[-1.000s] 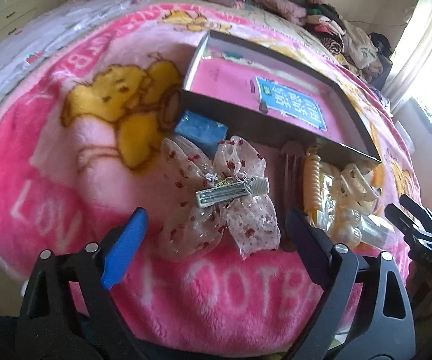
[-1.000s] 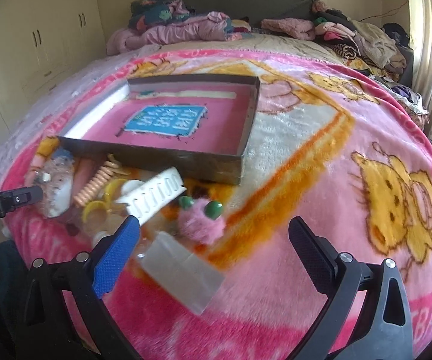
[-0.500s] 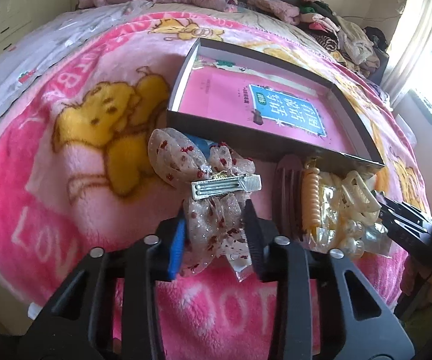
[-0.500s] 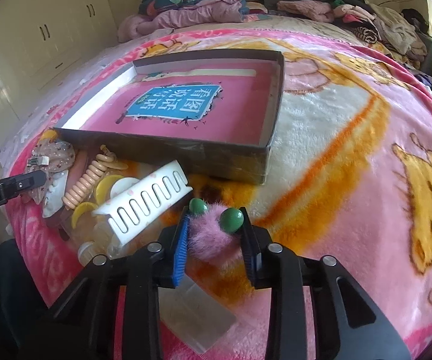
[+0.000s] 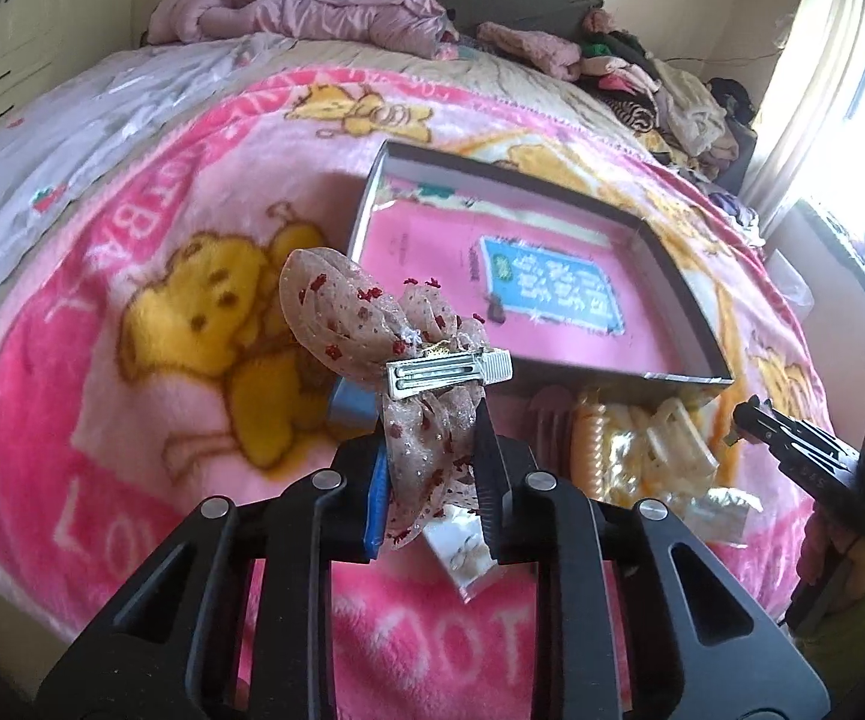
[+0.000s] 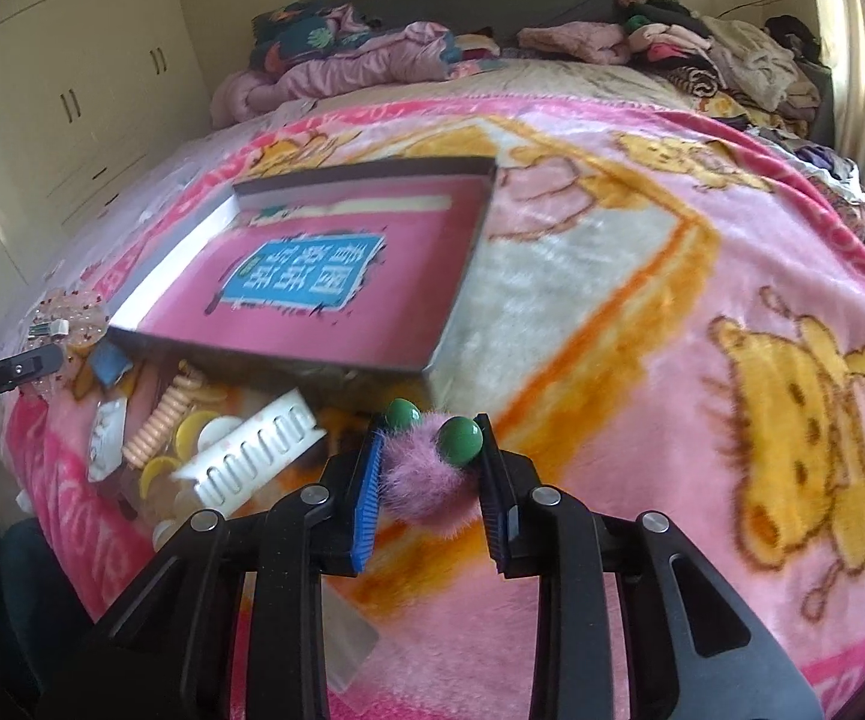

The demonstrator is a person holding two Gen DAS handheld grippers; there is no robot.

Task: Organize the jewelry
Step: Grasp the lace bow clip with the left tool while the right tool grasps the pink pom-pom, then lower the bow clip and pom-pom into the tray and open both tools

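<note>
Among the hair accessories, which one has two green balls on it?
The fluffy pink pompom hair tie, held between the right gripper's pads. The sheer bow clip carries red dots and a metal clip.

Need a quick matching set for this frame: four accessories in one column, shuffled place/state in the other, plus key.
Things:
1. sheer bow clip
2. pink pompom tie
3. white comb clip
4. pink box

Places or states:
A. lying on the blanket just in front of the box
B. pinched in the right tongs
C. open, nothing loose inside
D. pinched in the left tongs, closing on it, lifted off the blanket

Pairs: 1-D, 2-B, 3-A, 4-C
</note>
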